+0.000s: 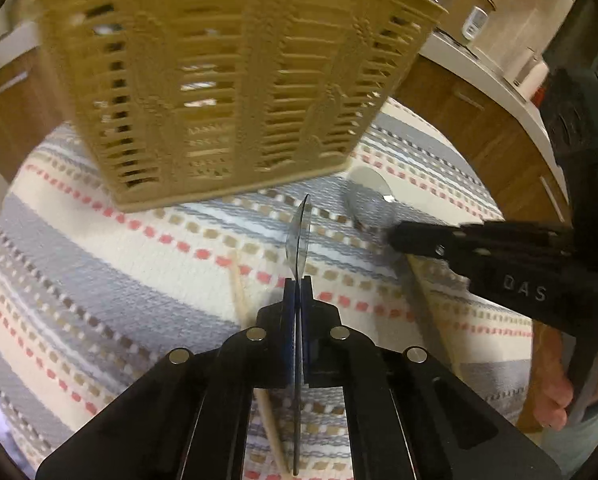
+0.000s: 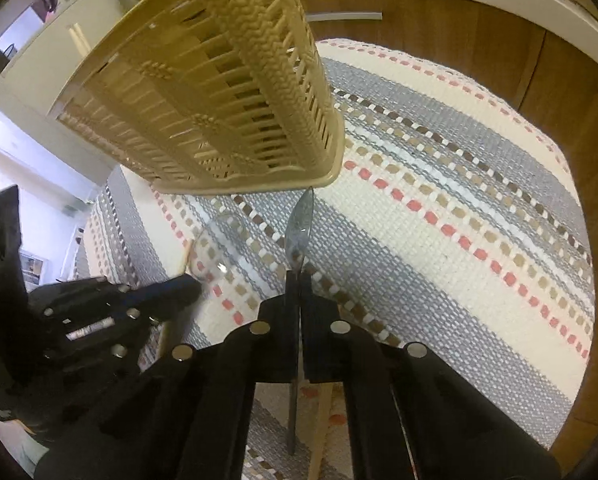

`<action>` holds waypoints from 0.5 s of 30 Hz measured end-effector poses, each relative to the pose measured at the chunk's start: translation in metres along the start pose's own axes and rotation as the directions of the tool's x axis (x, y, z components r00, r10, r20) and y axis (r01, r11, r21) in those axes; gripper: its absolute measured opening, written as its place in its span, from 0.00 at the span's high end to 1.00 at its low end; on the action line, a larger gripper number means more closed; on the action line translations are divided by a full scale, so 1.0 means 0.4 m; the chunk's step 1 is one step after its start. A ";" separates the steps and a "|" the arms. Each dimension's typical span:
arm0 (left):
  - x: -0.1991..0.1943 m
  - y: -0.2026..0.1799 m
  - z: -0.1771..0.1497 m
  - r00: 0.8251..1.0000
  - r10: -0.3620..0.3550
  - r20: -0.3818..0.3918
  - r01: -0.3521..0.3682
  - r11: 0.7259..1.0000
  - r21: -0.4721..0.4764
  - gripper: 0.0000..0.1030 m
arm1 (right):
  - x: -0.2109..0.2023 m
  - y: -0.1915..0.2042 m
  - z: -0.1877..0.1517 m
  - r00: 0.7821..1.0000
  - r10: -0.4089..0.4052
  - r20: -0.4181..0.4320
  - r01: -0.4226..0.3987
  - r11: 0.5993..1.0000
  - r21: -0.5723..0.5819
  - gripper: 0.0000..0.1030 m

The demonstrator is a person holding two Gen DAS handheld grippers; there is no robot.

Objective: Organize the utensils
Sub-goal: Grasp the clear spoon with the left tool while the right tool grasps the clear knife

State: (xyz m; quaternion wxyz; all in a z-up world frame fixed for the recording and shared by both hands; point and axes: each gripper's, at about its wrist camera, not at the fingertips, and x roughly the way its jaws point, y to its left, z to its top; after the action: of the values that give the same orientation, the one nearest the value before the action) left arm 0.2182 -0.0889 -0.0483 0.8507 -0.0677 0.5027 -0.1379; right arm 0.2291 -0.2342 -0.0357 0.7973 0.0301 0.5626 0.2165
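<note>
A tan slotted plastic utensil basket (image 1: 235, 80) stands on a striped cloth (image 1: 99, 264); it also shows in the right wrist view (image 2: 219, 92). My left gripper (image 1: 298, 284) is shut on a clear plastic spoon (image 1: 299, 236), held edge-on just short of the basket's base. My right gripper (image 2: 298, 280) is shut on a second clear plastic spoon (image 2: 301, 220), its bowl close to the basket's lower corner. Each gripper shows in the other's view: the right gripper (image 1: 395, 236) with its spoon bowl (image 1: 369, 196), and the left gripper (image 2: 191, 284) with its spoon bowl (image 2: 219, 248).
A wooden chopstick (image 1: 239, 292) lies on the cloth under the left gripper; a wooden stick (image 2: 321, 432) shows under the right gripper. Wooden cabinets (image 2: 459, 32) and a white counter (image 1: 487, 76) with pots stand behind. The cloth (image 2: 459, 216) stretches open to the right.
</note>
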 end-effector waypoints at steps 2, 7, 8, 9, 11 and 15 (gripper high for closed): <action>-0.010 0.010 -0.003 0.999 -0.030 0.033 0.030 0.999 -0.022 1.00 | -0.007 -0.003 -0.010 1.000 0.010 0.011 -0.010 1.000 0.003 1.00; -0.052 0.027 0.003 0.991 -0.069 0.116 0.075 0.996 -0.045 1.00 | -0.038 -0.006 -0.017 0.998 0.048 0.050 -0.049 0.999 0.006 1.00; -0.058 0.026 0.006 0.990 -0.067 0.124 0.073 0.996 -0.043 1.00 | -0.042 -0.007 -0.018 0.998 0.044 0.049 -0.044 0.999 0.003 1.00; -0.061 0.025 0.009 0.989 -0.069 0.130 0.075 0.996 -0.042 1.00 | -0.044 -0.009 -0.017 0.998 0.037 0.044 -0.037 0.999 0.003 1.00; -0.064 0.027 0.012 0.988 -0.078 0.135 0.085 0.995 -0.045 1.00 | -0.033 -0.008 -0.013 1.000 0.018 0.018 -0.018 1.000 0.002 1.00; -0.051 0.014 0.010 0.987 -0.088 0.137 0.094 0.995 -0.044 1.00 | -0.012 0.010 -0.002 0.999 -0.025 -0.020 0.025 1.000 -0.014 1.00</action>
State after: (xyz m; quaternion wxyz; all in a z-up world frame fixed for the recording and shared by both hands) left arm 0.2133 -0.0775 -0.0308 0.8736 -0.1211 0.4437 -0.1591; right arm 0.2259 -0.2327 -0.0305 0.7944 0.0153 0.5694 0.2108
